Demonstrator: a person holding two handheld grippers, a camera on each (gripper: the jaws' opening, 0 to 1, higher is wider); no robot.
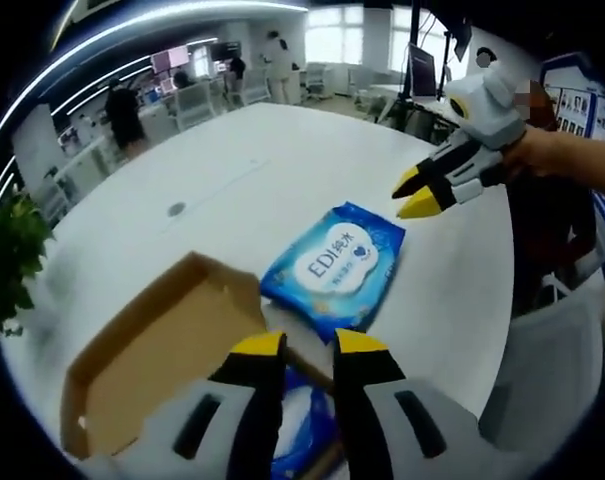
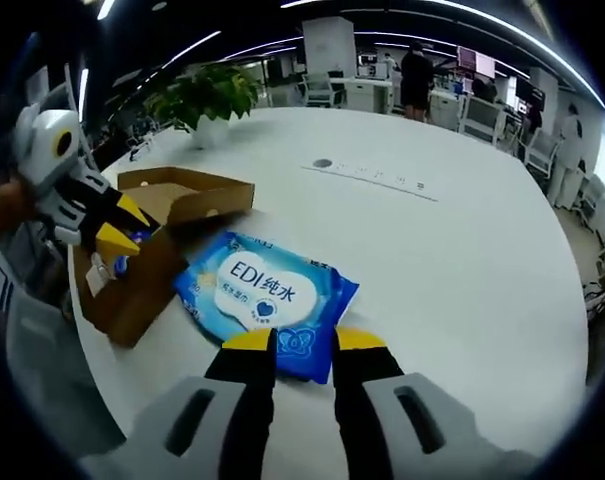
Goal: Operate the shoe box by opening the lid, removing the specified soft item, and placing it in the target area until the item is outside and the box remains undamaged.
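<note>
Wipes in a blue soft pack (image 2: 267,300), labelled "EDI", lie flat on the white worktop (image 2: 452,250), outside the brown cardboard shoe box (image 2: 147,255) and just beside its open end. In the right gripper view, the right gripper (image 2: 304,342) hangs just short of the pack's near edge, its yellow-tipped jaws a narrow gap apart and holding nothing. The left gripper (image 2: 122,228) enters that view from the left, poised over the box's open top; its jaws look slightly parted and empty, though the angle makes this hard to judge. In the left gripper view, the left gripper (image 1: 310,345) sits above the box (image 1: 157,350), whose lid flap stands open, with more blue packaging visible inside beneath the jaws. The pack (image 1: 335,265) rests beyond the box, and the right gripper (image 1: 419,194), held in a person's hand, hovers past the pack's far corner. A potted plant (image 2: 204,95) stands at the worktop's far edge; people (image 2: 416,72) stand among desks in the office behind.
</note>
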